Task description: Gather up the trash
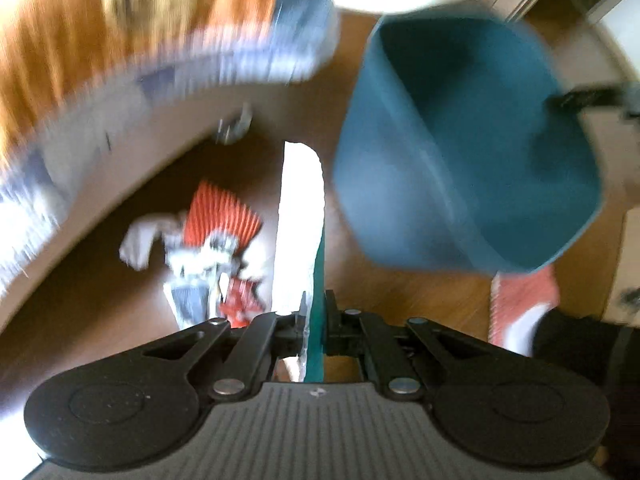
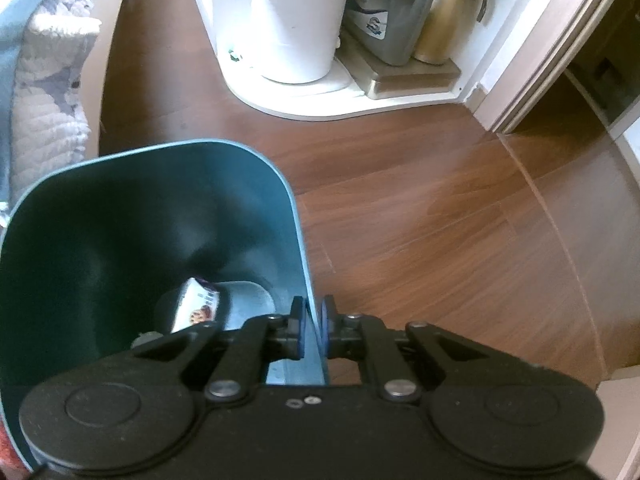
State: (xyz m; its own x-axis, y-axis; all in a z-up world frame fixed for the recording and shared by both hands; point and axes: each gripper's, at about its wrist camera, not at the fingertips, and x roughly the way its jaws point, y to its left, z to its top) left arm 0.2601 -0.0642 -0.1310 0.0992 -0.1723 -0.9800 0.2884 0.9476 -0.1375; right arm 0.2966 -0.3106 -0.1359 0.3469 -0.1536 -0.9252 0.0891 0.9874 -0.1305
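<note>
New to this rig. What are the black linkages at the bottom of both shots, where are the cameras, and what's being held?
No robot arm here: a person carries a two-finger gripper in each hand, each with a fisheye camera looking forward along its fingers. The black linkages are the gripper itself.

Left wrist view: the left gripper is shut on a flat white and teal wrapper, seen edge-on. Below it on the wooden floor lies more trash, a red and white pile. The teal bin is to the right. This picture is blurred.

Right wrist view: the right gripper is shut on the bin's rim, holding the bin. One snack packet already lies inside. Beyond stand a white container, a grey jug and a gold flask on a low white shelf.
</note>
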